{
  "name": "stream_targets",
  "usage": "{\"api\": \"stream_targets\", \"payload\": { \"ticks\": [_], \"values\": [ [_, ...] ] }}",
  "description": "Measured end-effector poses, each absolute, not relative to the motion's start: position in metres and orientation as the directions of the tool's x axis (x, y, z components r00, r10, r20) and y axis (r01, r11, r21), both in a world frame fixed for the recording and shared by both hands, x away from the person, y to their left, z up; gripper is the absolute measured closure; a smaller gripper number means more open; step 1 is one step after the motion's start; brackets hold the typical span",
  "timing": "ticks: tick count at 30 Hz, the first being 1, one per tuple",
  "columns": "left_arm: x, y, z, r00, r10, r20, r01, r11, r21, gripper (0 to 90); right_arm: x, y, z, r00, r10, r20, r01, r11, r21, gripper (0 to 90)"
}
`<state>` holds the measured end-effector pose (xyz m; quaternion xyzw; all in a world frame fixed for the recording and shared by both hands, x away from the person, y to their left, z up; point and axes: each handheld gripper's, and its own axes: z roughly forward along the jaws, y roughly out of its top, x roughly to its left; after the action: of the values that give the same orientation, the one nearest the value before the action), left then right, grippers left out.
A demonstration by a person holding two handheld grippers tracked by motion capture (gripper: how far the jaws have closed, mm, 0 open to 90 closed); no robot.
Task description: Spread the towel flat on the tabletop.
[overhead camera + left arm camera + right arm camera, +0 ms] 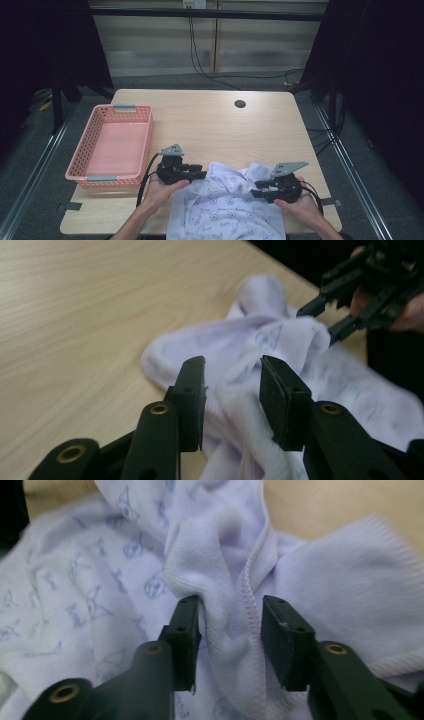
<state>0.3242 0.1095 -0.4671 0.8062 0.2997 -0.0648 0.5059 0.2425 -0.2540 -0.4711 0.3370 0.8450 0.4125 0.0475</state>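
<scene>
Pale printed garment (225,205) lies bunched at bottom centre of the table (215,120). Left gripper (231,390) and right gripper (229,630) both spread, cloth between unpinched. Looks like regrasping; next, close on hems, maybe toward pink basket (107,175) at left.

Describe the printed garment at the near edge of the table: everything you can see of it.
The garment is pale lilac-white soft knit, printed with small blue cartoon faces, with a ribbed, stitched hem. It lies crumpled at the table's near edge, bunched into folds at its far end, and runs out of the high view at the bottom. A fold stands between the right gripper's parted jaws, touching one pad. The left gripper's jaws are also apart over the cloth, not clamping it.
</scene>
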Motion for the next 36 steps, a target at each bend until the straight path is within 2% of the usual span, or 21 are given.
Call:
{"api": "stream_targets", "payload": {
  "ticks": [3,7,15,17,18,19,20,21,22,24,26,29,33,36],
  "values": [
    [0.332,0.109,-0.464,0.813,0.435,-0.387,0.538,-0.31,0.784,60.9,0.246,-0.273,-0.454,-0.748,0.634,0.197,0.516,0.368,0.774,57.0],
    [0.342,0.1,-0.469,0.803,0.481,-0.353,0.544,-0.346,0.765,60.2,0.26,-0.299,-0.446,-0.671,0.722,0.168,0.524,0.302,0.796,60.1],
    [0.344,0.076,-0.495,0.809,0.501,-0.309,0.553,-0.466,0.691,50.5,0.28,-0.298,-0.474,-0.654,0.737,0.17,0.577,0.342,0.742,59.1],
    [0.345,0.075,-0.5,0.805,0.497,-0.324,0.564,-0.473,0.677,49.6,0.281,-0.294,-0.478,-0.658,0.735,0.166,0.582,0.357,0.73,60.4],
    [0.345,0.075,-0.502,0.805,0.499,-0.321,0.563,-0.472,0.678,50.4,0.281,-0.293,-0.479,-0.659,0.734,0.165,0.584,0.361,0.727,63.3],
    [0.344,0.075,-0.502,0.808,0.492,-0.325,0.563,-0.478,0.674,57.4,0.281,-0.292,-0.481,-0.661,0.733,0.164,0.587,0.367,0.722,64.8],
    [0.343,0.074,-0.502,0.813,0.493,-0.311,0.555,-0.492,0.671,68.2,0.28,-0.291,-0.483,-0.66,0.734,0.162,0.592,0.374,0.714,69.9],
    [0.341,0.073,-0.502,0.818,0.488,-0.304,0.547,-0.497,0.674,78.3,0.279,-0.29,-0.484,-0.664,0.73,0.164,0.595,0.382,0.707,81.8],
    [0.339,0.074,-0.5,0.825,0.484,-0.29,0.532,-0.498,0.685,85.8,0.279,-0.29,-0.484,-0.672,0.724,0.155,0.585,0.391,0.71,87.4],
    [0.338,0.078,-0.493,0.824,0.48,-0.301,0.529,-0.461,0.712,87.1,0.277,-0.295,-0.477,-0.667,0.723,0.181,0.578,0.348,0.738,89.4],
    [0.338,0.088,-0.481,0.818,0.485,-0.309,0.523,-0.408,0.748,87.2,0.276,-0.301,-0.468,-0.646,0.746,0.164,0.562,0.319,0.764,89.6],
    [0.336,0.107,-0.462,0.805,0.521,-0.285,0.501,-0.338,0.796,87.2,0.277,-0.319,-0.455,-0.61,0.772,0.177,0.549,0.25,0.798,89.8],
    [0.334,0.134,-0.443,0.777,0.564,-0.28,0.49,-0.262,0.832,87.3,0.276,-0.342,-0.442,-0.539,0.822,0.183,0.531,0.163,0.832,89.9],
    [0.332,0.149,-0.429,0.776,0.57,-0.269,0.465,-0.23,0.855,87.3,0.272,-0.355,-0.428,-0.519,0.832,0.194,0.494,0.108,0.863,90.0]
  ]
}}
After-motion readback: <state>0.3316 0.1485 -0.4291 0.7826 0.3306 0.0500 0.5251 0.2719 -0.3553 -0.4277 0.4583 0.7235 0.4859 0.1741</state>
